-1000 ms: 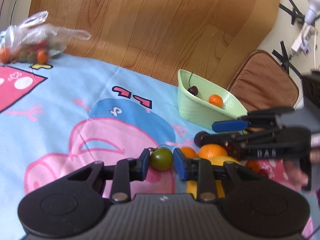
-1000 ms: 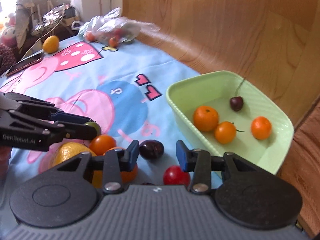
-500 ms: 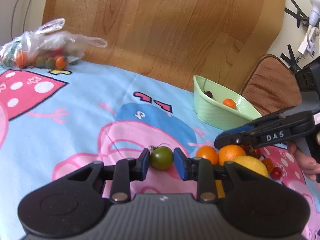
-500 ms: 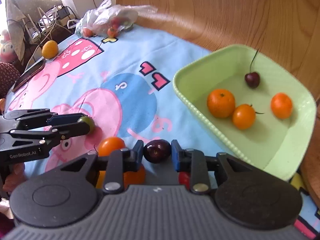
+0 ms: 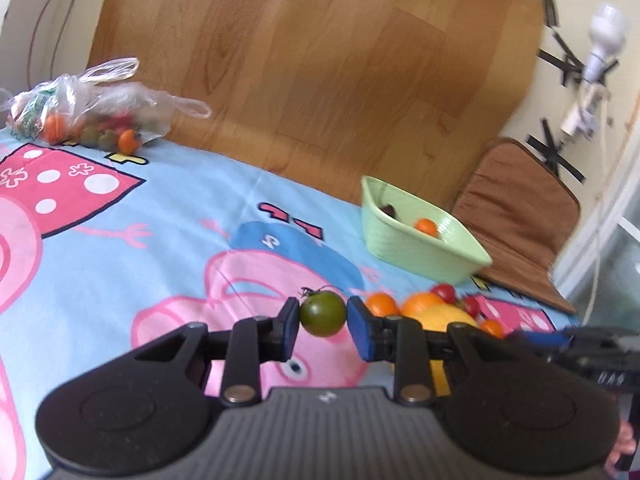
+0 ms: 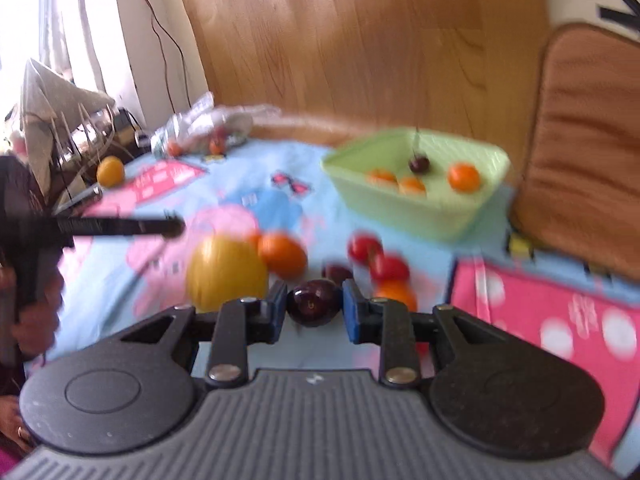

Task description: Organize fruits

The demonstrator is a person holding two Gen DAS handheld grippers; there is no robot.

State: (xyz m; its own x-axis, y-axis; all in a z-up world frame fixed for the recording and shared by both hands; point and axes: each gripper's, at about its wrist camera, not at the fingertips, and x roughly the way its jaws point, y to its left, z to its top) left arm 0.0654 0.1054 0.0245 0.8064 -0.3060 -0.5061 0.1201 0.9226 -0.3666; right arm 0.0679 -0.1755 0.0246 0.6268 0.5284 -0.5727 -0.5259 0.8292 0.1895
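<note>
Left gripper (image 5: 323,323) clamped on a green tomato (image 5: 322,314), held above the cartoon blanket (image 5: 160,240). Fruit pile (image 5: 436,312) just right of it, green basket (image 5: 416,248) beyond. Only the left view shows the plastic bag (image 5: 80,112) clearly. Right gripper (image 6: 314,311) clamped on a dark plum (image 6: 313,307). Right view, blurred, shows inside the basket: three oranges and a cherry (image 6: 419,164); a lone orange (image 6: 110,171) lies far left.

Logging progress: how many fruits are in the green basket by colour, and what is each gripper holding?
Orange fruits in green basket: 3
Dark cherry in basket: 1
Green tomato, left gripper: 1
Dark plum, right gripper: 1
Total: 6
</note>
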